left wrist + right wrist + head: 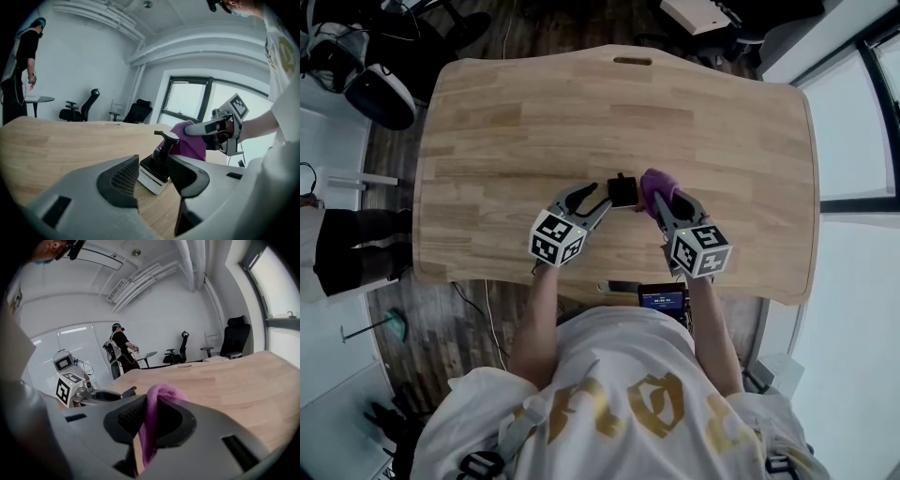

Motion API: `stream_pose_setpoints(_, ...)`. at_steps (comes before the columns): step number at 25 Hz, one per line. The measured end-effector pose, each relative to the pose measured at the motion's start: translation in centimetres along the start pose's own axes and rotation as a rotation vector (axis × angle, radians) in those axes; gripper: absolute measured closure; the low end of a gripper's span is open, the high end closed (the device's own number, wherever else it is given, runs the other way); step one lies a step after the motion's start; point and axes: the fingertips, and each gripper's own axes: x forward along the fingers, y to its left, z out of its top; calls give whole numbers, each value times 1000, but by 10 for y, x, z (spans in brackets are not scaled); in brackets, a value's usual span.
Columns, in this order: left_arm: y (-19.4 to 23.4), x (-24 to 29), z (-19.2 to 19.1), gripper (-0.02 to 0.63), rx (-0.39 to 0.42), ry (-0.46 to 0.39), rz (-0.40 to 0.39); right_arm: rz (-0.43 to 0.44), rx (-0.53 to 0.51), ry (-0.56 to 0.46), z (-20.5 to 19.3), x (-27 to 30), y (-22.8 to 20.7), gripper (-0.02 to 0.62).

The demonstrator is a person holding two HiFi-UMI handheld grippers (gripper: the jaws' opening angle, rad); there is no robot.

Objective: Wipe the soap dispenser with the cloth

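Note:
A small soap dispenser [623,192] with a white body and a black pump stands on the wooden table [581,103] near its front edge. My left gripper [598,200] reaches it from the left. In the left gripper view the dispenser [157,168] stands at the tips of the left gripper [154,164], whose jaws are apart, and I see no pad pressing on it. My right gripper [661,202] is shut on a purple cloth [656,185], which bulges between its pads [126,420] as a fold [152,418]. The cloth [190,143] hangs just right of the pump.
A dark device with a lit screen [664,298] lies at the table's front edge below my hands. A person [347,248] stands left of the table. Another person [123,350], a small round table and office chairs [82,110] are farther back. Windows run along the right.

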Motion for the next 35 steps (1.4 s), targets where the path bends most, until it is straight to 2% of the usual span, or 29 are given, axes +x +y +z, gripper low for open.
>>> stream_pose_setpoints(7,-5,18,-24,345,46,75,-85,1,18,29,-13,8,-10,546)
stream_pose_setpoints(11,-10,23,-36,322,135,134,-146,-4,33,42,-15,12,-12,546)
stream_pose_setpoints(17,-5,35,-45,265,233,176,-153,-13,49,65,-20,14,-15,546)
stream_pose_setpoints(28,-4,62,-59,249,328,220,-219,-28,62,82,-22,22,-27,546)
stream_pose_setpoints(35,-11,72,-60,249,418,228,-254,-20,69,88,-27,26,-29,546)
